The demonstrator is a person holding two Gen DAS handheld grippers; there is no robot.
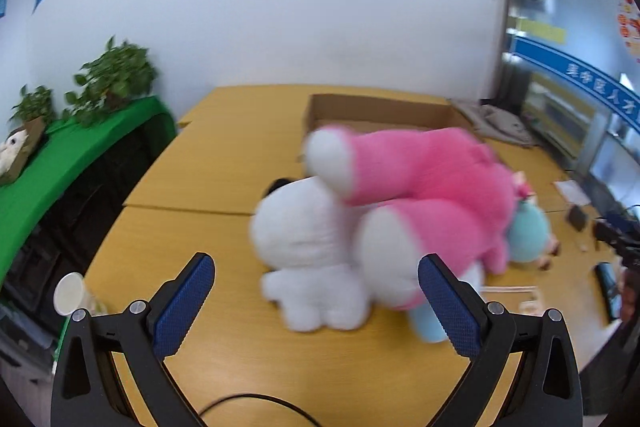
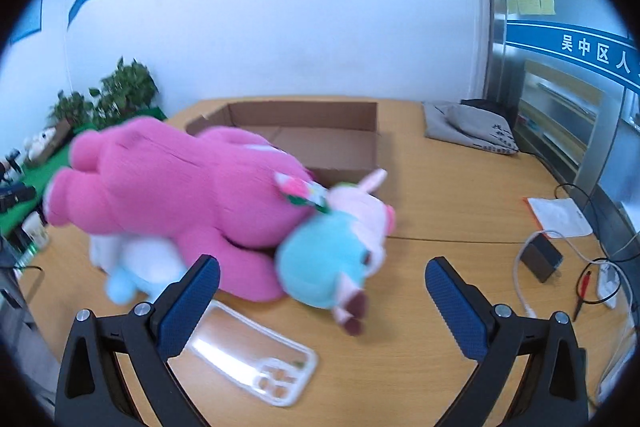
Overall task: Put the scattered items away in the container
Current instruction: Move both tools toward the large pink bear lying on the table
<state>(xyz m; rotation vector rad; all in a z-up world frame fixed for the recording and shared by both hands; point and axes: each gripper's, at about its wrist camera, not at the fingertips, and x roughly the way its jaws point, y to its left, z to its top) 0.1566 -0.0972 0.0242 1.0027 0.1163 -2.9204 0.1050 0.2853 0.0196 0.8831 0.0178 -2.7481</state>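
Note:
A big pink plush [image 1: 432, 179] [image 2: 180, 187] lies on a pile of toys on the wooden table [image 1: 208, 163]. Under it is a white plush [image 1: 308, 251], and a teal and pink plush [image 2: 340, 247] [image 1: 528, 235] lies on its right. An open cardboard box [image 1: 384, 115] [image 2: 320, 135] stands behind the pile. A clear phone case [image 2: 256, 359] lies flat in front of it. My left gripper [image 1: 316, 291] is open and empty, just short of the white plush. My right gripper [image 2: 322, 299] is open and empty, above the phone case and just before the teal plush.
A green-covered shelf [image 1: 60, 163] with potted plants [image 1: 116, 79] stands at the left. A paper cup [image 1: 70, 293] stands by the table's left edge. A grey bag [image 2: 472, 127], a black device with white cable [image 2: 540, 259] and a white pouch [image 2: 560, 215] lie at the right.

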